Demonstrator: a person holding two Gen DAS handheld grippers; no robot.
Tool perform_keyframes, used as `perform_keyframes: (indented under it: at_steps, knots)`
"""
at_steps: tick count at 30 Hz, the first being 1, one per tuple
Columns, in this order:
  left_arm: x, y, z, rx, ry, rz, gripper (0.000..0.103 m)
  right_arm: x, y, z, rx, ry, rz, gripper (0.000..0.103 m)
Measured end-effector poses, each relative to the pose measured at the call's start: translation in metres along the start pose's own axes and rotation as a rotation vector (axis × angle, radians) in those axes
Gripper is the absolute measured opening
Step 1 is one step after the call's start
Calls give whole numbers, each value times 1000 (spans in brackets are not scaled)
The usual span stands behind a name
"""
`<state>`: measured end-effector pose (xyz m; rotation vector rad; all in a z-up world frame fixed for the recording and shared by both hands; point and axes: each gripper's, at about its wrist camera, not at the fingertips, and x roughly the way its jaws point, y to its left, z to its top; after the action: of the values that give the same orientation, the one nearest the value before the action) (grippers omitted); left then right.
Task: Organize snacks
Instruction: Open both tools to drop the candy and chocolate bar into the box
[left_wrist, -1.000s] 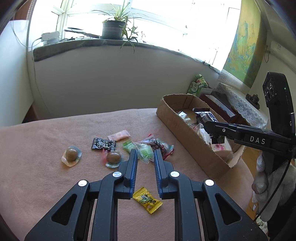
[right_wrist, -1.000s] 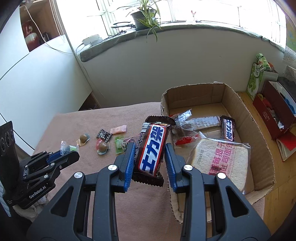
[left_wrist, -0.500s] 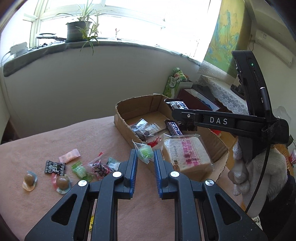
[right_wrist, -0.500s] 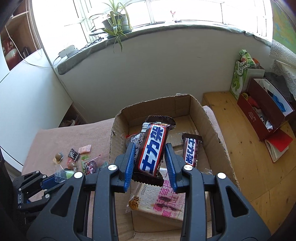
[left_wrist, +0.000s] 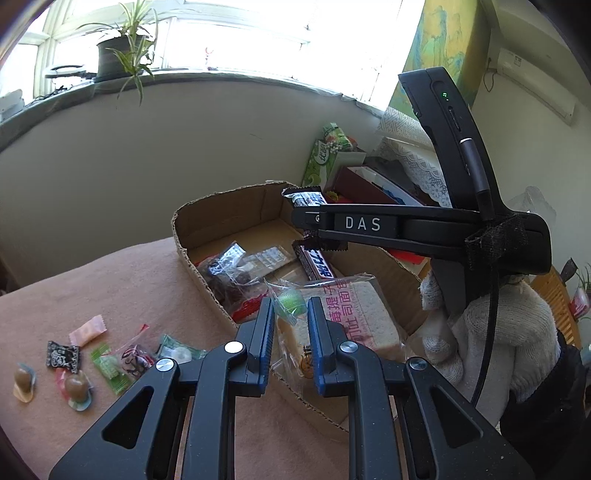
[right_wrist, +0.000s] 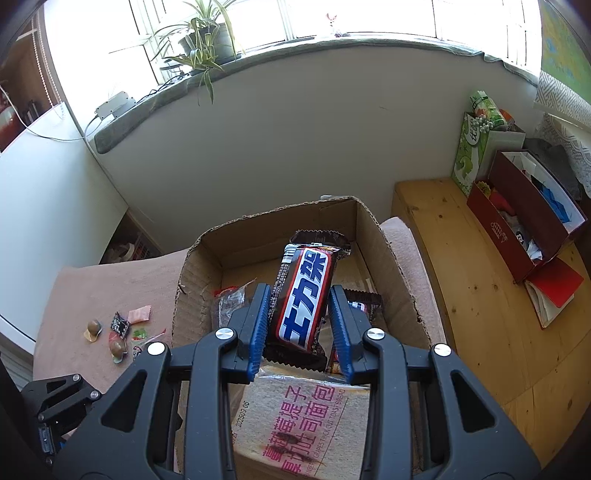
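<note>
My right gripper (right_wrist: 298, 293) is shut on a brown chocolate bar (right_wrist: 303, 291) with a blue and white label, held above the open cardboard box (right_wrist: 373, 236). My left gripper (left_wrist: 290, 304) is shut on a small clear-wrapped green candy (left_wrist: 289, 301), hovering over the box's near side above a packet of toast bread (left_wrist: 354, 314). Inside the box (left_wrist: 221, 212) lie a second chocolate bar (left_wrist: 318, 264) and clear packets of dark snacks (left_wrist: 227, 273). In the left wrist view the right gripper (left_wrist: 301, 218) reaches over the box from the right, with the bar's ends showing.
Several loose candies (left_wrist: 77, 363) lie on the pink tablecloth (left_wrist: 122, 288) left of the box. A wooden bench (right_wrist: 476, 295) with a red box (right_wrist: 517, 229) stands to the right. A gloved hand (left_wrist: 491, 328) holds the right gripper. A potted plant (right_wrist: 207, 40) sits on the windowsill.
Both grippers moved right from the candy pile to above the box, carrying the green candy and the chocolate bar. Neither grip has changed.
</note>
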<state>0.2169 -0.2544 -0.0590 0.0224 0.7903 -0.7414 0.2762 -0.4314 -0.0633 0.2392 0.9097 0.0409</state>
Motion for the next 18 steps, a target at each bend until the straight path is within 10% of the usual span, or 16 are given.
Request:
perform_keyframes:
  at_steps: [12,14,16,18]
  knots:
    - [11,-18,2,9,20,-38,25,6,-11,3,7,-1,8,34]
    - [12,-18,2,7,20,-34,41,5,-12,3,7,-3,3,42]
    - [11,-18,2,5,19,-31,44,2,-13,3,12,-21,-12,73]
    - [11,-18,1,2,22,-30,44,-3,-12,3,10,-42,-18,77]
